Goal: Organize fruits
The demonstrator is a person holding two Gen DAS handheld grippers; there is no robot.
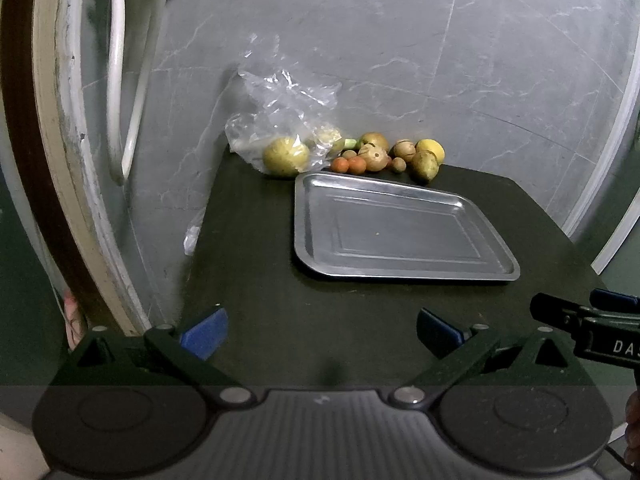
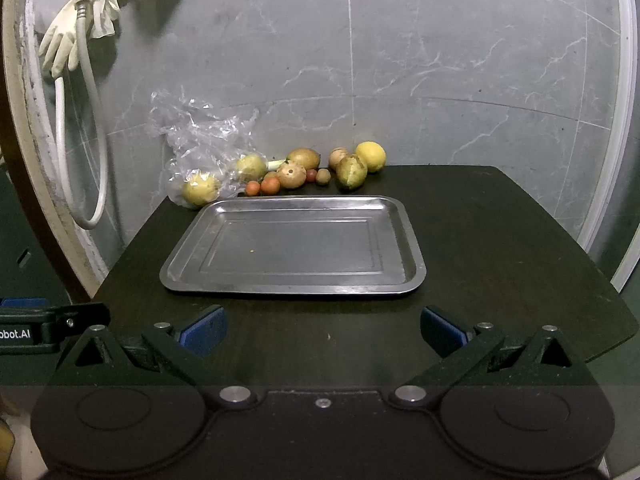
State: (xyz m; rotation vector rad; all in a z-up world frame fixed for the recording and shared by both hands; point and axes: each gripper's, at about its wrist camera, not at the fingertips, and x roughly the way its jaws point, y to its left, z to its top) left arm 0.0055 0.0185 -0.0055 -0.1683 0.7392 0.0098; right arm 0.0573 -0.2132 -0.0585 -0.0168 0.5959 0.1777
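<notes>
Fruits, round and yellow, tan and orange [image 2: 296, 172], lie in a row at the back of the dark table [image 2: 500, 240], just behind the flat shiny metal tray [image 2: 412, 248], which has nothing on it. Two sit in a crinkly clear plastic bag [image 2: 192, 136]. The left hand-held gripper [image 1: 322, 334] and the right hand-held gripper [image 2: 323, 330] are both spread wide and hold nothing. A good first pick looks like the bright yellow lemon [image 2: 371, 156]: reach over the tray, close softly.
</notes>
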